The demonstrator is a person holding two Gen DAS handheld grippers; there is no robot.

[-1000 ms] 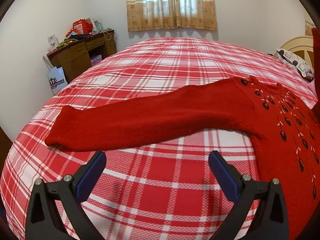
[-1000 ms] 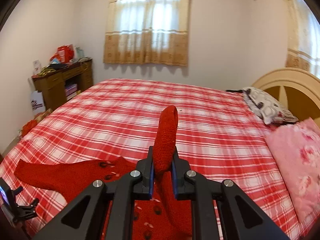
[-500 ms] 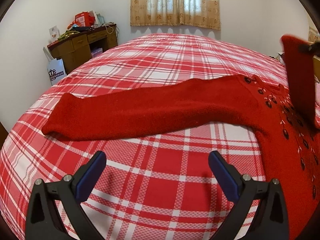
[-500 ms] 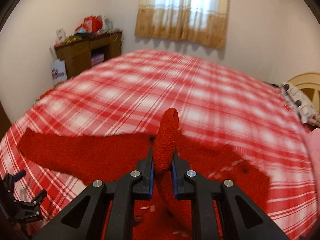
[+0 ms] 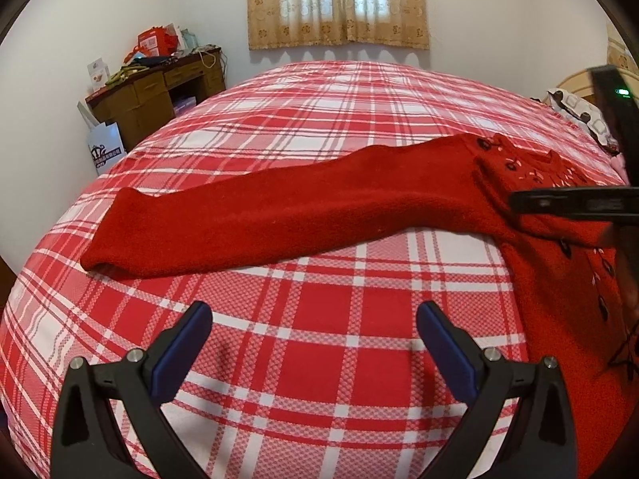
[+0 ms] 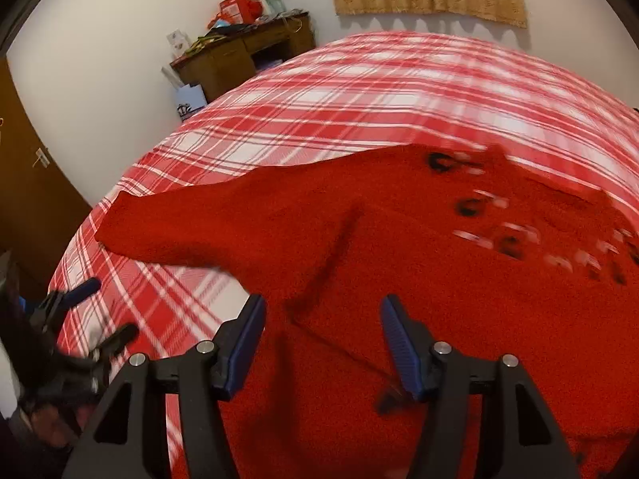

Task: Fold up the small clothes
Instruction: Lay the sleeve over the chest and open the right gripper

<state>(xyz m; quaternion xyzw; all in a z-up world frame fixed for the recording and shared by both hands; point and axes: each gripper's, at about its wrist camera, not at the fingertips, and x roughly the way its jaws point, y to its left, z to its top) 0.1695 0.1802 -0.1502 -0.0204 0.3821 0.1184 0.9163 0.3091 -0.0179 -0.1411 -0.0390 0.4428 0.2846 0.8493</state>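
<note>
Looking at both wrist cams: red knit sweater (image 5: 551,263) lies flat on the bed's red/white plaid bedspread (image 5: 311,343). One long sleeve (image 5: 255,219) stretched out flat across the plaid toward the left of the left-cam view, cuff end nearest the bed edge. Body w/ small dark + white embroidered motifs (image 6: 499,235) sits at right side of that view. The other sleeve (image 6: 419,291) is folded over, lying across the sweater body in the right cam.

L gripper (image 5: 313,343): jaws wide apart, nothing between, hanging over bare plaid just short of the stretched sleeve, not touching it.

R gripper (image 6: 321,335): jaws have just been opening; blue pads (image 6: 245,339) now apart, no fabric pinched, only the sweater's red knit seen below the gap. Can't tell if tips touch the knit. Right cam is motion-blurred, esp. the motifs. R gripper also shows as a dark bar at right edge of the left cam, over the sweater's shoulder area.

Bkgd: wooden desk (image 5: 155,99) w/ clutter on top by the wall, white paper bag (image 5: 104,151) next to it, curtained window (image 5: 339,0), patterned pillow (image 5: 579,113) at far right.
</note>
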